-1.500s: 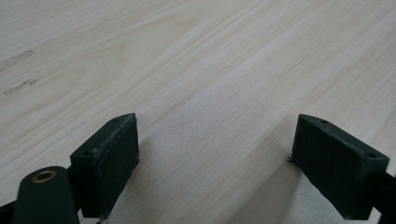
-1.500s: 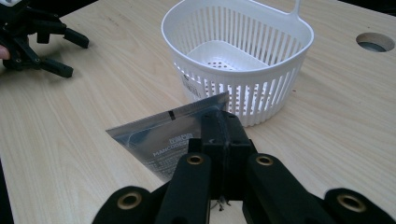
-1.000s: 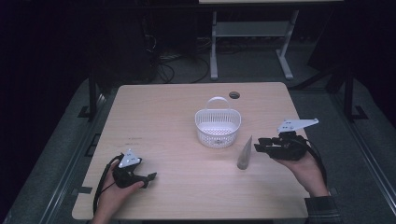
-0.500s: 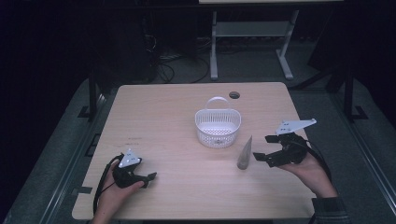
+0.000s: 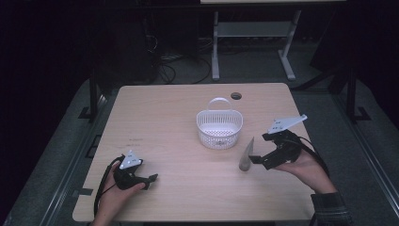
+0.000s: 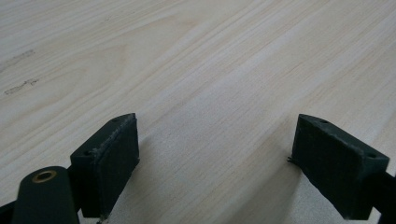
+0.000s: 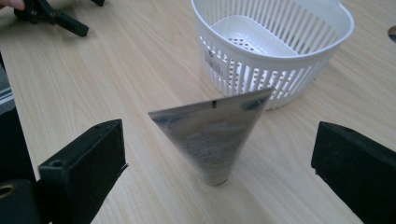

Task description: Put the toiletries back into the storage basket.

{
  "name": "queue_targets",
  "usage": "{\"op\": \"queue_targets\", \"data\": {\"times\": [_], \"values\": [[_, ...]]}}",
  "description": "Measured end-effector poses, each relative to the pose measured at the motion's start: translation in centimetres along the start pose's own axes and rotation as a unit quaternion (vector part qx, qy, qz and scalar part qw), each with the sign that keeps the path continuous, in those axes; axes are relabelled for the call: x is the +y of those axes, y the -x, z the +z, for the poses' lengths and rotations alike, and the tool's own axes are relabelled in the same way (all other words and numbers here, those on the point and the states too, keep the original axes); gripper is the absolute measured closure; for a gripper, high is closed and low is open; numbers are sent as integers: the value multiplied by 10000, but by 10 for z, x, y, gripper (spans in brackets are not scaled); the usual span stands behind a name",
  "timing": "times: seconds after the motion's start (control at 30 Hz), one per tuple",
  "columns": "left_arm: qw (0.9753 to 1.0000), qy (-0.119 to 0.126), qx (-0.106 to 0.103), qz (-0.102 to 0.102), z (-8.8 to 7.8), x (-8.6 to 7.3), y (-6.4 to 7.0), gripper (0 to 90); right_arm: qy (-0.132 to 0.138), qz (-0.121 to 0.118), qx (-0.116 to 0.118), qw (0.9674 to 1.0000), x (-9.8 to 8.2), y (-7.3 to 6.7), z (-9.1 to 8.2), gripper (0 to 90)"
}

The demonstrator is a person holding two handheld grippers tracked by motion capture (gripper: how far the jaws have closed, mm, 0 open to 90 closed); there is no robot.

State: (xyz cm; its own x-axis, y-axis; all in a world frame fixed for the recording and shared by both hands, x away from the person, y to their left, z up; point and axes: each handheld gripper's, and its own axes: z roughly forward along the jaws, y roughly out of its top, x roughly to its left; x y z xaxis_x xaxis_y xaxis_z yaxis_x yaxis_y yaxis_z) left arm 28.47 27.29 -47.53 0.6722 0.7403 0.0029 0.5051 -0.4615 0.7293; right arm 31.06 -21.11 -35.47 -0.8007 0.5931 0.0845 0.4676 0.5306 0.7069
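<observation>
Right gripper (image 5: 258, 160) standing open around a tube (image 5: 246, 154), left gripper (image 5: 151, 179) resting open on the table (image 5: 164, 122).

The right gripper's jaws have just been opening and are now standing wide; in the right gripper view the tube (image 7: 215, 137) is standing cap-down on the wood between them, its flat crimped end uppermost, with a clear gap to each pad, so neither pad is pressing on it. In the high view the tube is sitting just beside the white basket (image 5: 219, 129), toward the person's right, and the right hand is holding its gripper level just behind it. The left gripper's jaws (image 6: 215, 168) are also standing well apart, with bare wood between them, near the table's front left.
</observation>
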Motion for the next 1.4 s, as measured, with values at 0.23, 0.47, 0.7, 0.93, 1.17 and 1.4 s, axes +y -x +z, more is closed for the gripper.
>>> {"op": "queue_targets", "data": {"times": [0.23,0.47,0.7,0.93,1.17,1.4], "values": [[10000,1,1,1,0,0,0,137,-95,-129,92,9998,9,-1,8,22],[10000,2,1,2,0,0,0,138,-111,-227,154,9996,16,1,15,22],[10000,0,1,2,0,0,0,138,-231,-289,206,9991,20,1,25,25],[10000,0,1,4,0,0,0,137,-255,-336,257,9988,19,3,31,131],[10000,1,-1,1,0,0,0,137,-183,-393,274,9987,19,3,29,235],[10000,1,2,3,0,0,0,137,-160,-425,275,9986,19,3,27,294]]}}
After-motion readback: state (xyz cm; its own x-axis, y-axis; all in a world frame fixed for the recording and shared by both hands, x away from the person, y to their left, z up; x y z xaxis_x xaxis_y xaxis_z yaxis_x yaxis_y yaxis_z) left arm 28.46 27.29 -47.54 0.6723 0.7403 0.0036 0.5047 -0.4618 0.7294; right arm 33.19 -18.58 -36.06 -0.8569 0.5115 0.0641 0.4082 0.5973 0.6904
